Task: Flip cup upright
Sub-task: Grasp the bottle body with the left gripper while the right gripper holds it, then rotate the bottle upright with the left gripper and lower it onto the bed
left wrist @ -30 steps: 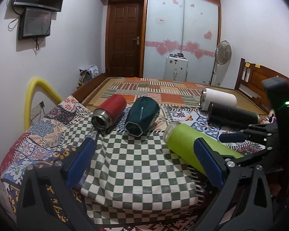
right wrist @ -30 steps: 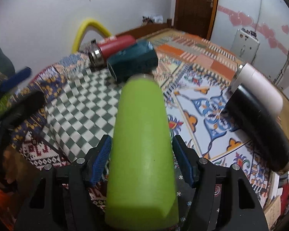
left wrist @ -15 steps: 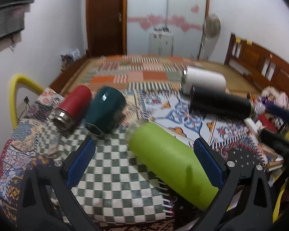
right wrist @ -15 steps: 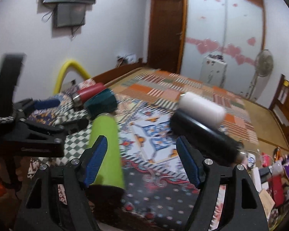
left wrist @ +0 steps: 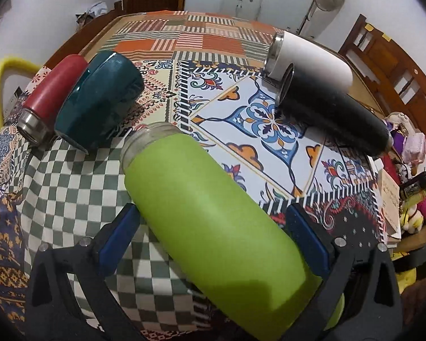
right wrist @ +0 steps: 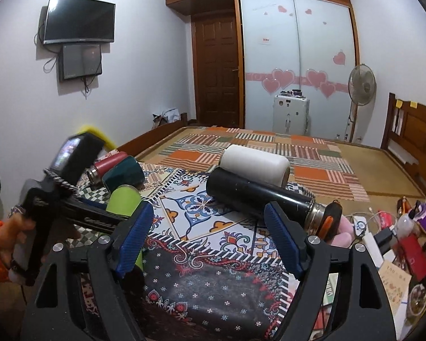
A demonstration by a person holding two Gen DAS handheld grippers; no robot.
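Your left gripper fingers straddle the green cup, spread wide, not yet clamped. Right gripper fingers wide, empty. Cup lies on its side on the near bed; the flip is not started.

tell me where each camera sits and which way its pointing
Left wrist: on the left gripper, looking down along its blue fingers at the green cup lying between them.
Right wrist: on the right gripper, facing across the bed at the black cup; the person's left hand shows.
Shared: green, black, white, teal and red cups.
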